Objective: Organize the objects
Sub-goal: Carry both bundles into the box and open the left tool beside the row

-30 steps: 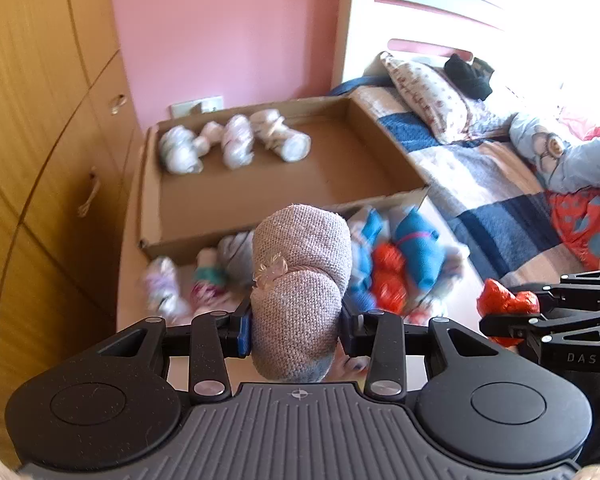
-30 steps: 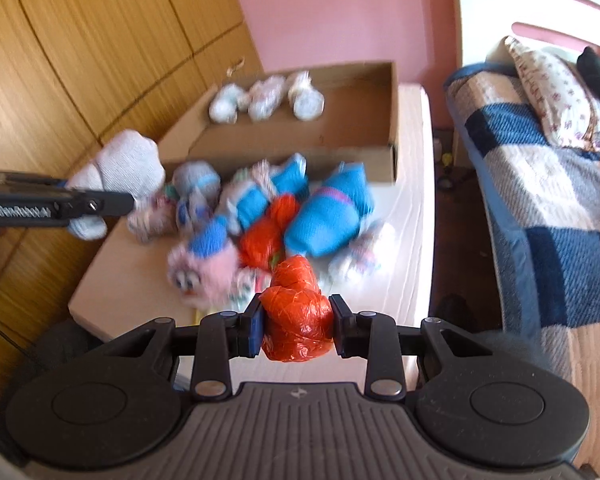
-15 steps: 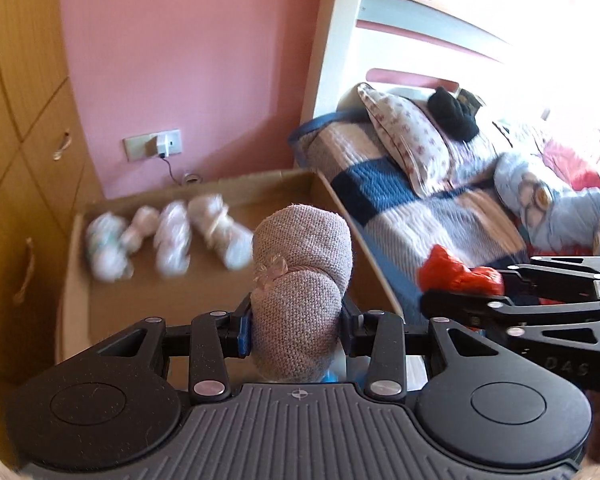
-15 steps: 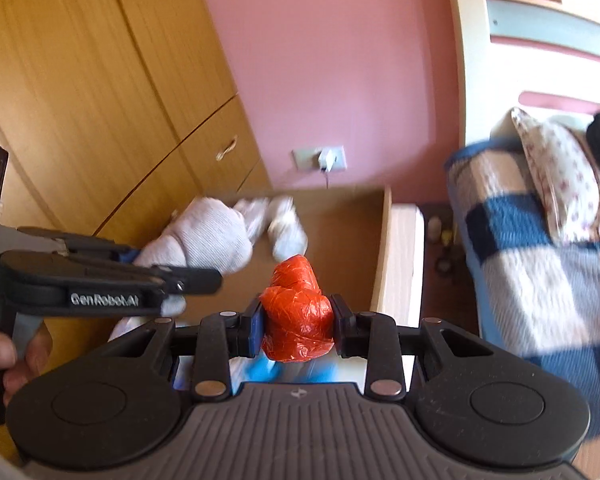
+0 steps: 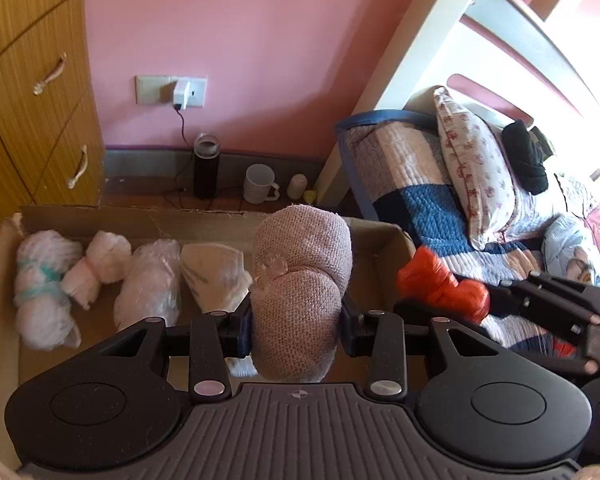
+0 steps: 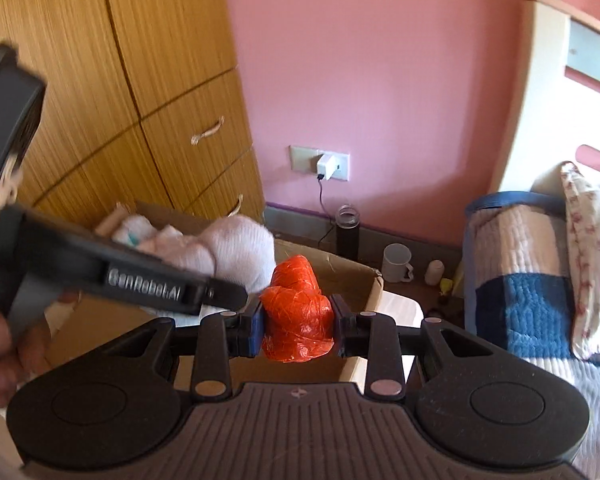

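Four pale rolls (image 5: 148, 284) lie along the far wall of the box (image 5: 4, 264). One grey roll (image 5: 300, 292) and one orange roll (image 6: 298, 308) are each held. On the floor stand one mug (image 5: 258, 184) and one bottle (image 5: 206, 168).

A: What differs from a second ago?

B: Both hands have carried their loads away from the heap of rolled socks on the table, which has dropped out of sight. The left gripper (image 5: 298, 316) with its grey knitted sock roll (image 5: 302, 288) now hangs over the open brown cardboard box (image 5: 4, 264), close above the row of white rolled bundles (image 5: 100, 272).

A: And the other?

B: The right gripper (image 6: 298, 330), clamping the orange-red rolled bundle (image 6: 296, 312), has come up over the box's near right corner.
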A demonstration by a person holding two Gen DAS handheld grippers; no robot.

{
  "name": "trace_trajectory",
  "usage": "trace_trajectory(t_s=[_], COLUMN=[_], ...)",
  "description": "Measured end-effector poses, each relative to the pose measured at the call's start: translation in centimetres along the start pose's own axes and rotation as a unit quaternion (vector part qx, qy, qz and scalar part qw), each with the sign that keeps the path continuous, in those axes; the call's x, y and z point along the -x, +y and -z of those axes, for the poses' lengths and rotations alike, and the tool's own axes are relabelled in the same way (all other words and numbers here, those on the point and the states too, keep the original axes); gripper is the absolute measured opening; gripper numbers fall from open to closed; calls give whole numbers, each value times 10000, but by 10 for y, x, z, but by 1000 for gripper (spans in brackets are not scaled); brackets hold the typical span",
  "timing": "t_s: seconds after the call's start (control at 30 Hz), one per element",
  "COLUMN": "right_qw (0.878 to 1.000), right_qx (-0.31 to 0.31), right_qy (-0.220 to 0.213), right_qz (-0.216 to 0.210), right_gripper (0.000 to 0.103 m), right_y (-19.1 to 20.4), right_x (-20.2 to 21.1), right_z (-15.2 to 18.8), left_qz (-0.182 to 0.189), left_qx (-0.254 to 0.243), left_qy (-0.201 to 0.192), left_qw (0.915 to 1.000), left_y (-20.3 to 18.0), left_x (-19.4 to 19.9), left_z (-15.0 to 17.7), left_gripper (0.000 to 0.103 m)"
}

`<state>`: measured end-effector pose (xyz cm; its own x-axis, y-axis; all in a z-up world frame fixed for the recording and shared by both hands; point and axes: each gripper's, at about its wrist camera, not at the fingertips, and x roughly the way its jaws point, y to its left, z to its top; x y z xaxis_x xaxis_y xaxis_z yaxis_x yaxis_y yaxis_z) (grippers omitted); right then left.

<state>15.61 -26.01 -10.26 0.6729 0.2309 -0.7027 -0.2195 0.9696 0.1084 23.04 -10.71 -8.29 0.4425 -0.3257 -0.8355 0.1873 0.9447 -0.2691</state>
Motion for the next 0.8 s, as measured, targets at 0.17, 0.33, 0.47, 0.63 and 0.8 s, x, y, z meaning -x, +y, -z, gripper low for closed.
trace_trajectory(t_s=[0.17, 0.33, 0.47, 0.63, 0.8], right_qw=[9998, 9991, 9986, 9980, 9974], right_qx=[206, 393, 462, 551, 647], right_qy=[77, 172, 236, 275, 283], right_qz=[31, 71, 79, 123, 165], right_gripper=[30, 30, 30, 30, 30], right_y=[2, 6, 7, 8, 9], right_x=[-18, -28, -35, -39, -43], right_z=[-3, -2, -4, -4, -5], left_qz=[57, 111, -32, -252, -297], left_qx=[20, 63, -99, -326, -360], left_qy=[71, 93, 76, 62, 60], left_qw=[10000, 9999, 9999, 9991, 9989], left_y=[2, 2, 1, 1, 3], left_x=[-16, -25, -30, -31, -34], left_z=[-5, -4, -2, -1, 1], left_gripper=[47, 47, 47, 47, 47])
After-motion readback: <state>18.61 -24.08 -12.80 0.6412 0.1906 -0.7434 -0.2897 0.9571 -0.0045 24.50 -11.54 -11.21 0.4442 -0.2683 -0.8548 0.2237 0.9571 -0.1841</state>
